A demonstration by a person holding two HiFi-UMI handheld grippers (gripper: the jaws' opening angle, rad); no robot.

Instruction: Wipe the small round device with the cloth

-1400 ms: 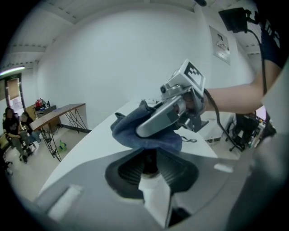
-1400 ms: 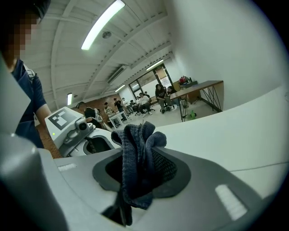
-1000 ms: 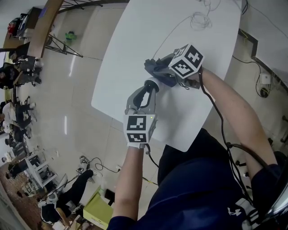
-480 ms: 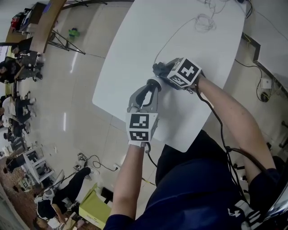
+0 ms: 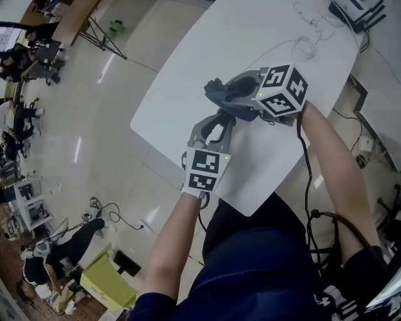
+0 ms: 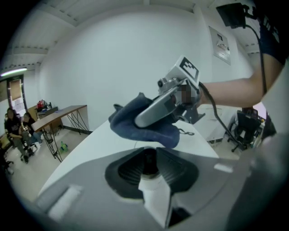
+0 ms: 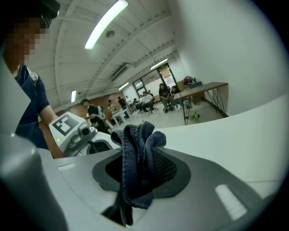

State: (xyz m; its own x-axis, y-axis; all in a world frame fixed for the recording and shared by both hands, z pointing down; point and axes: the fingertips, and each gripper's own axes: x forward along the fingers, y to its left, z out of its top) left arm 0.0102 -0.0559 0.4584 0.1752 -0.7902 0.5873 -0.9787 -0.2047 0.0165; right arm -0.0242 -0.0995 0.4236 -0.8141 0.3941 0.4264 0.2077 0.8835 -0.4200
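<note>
My left gripper [image 5: 220,123] is shut on the small round device [image 6: 153,189], a white piece with a dark end that shows between the jaws in the left gripper view. In the head view the device is hidden by the jaws and cloth. My right gripper [image 5: 217,91] is shut on a bunched dark blue cloth [image 5: 220,95], which hangs out of its jaws [image 7: 137,158]. The cloth [image 6: 144,124] sits just above and beyond the left gripper's tip, close over the device. Whether it touches the device I cannot tell. Both grippers hover over the white table [image 5: 250,44].
A thin cable [image 5: 302,45] lies coiled on the table's far part, with a black box [image 5: 357,9] at the far corner. The table's near edge [image 5: 188,169] runs under my left hand. Below are floor, a yellow-green box [image 5: 113,279] and seated people [image 5: 22,53].
The right gripper with the cloth has swung from the right of the left gripper's tip to above it. Both hands sit a little further right in the head view.
</note>
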